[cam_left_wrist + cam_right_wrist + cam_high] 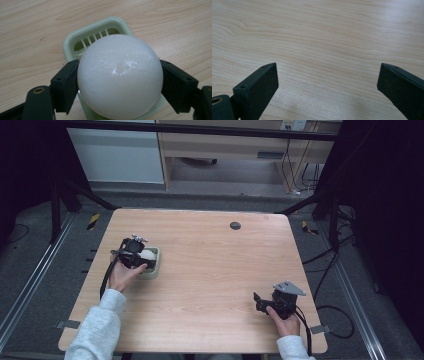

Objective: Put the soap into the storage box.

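A white egg-like ball (120, 75) is clamped between the two black jaws of my left gripper (119, 82), both pads pressed against its sides. It hangs just over a pale green slotted tray (75, 41) with thin wires across its opening. From above, the left gripper (134, 255) sits over that tray (156, 265) at the table's left, with the white ball (146, 254) showing in it. My right gripper (327, 82) stands open above bare wood, nothing between its jaws; in the high view the right gripper (276, 301) is near the table's front right.
The wooden table (210, 270) has a round dark cable grommet (235, 225) near its far edge. Cables trail from both grippers off the table's sides. Dark frame legs and floor cables surround the table.
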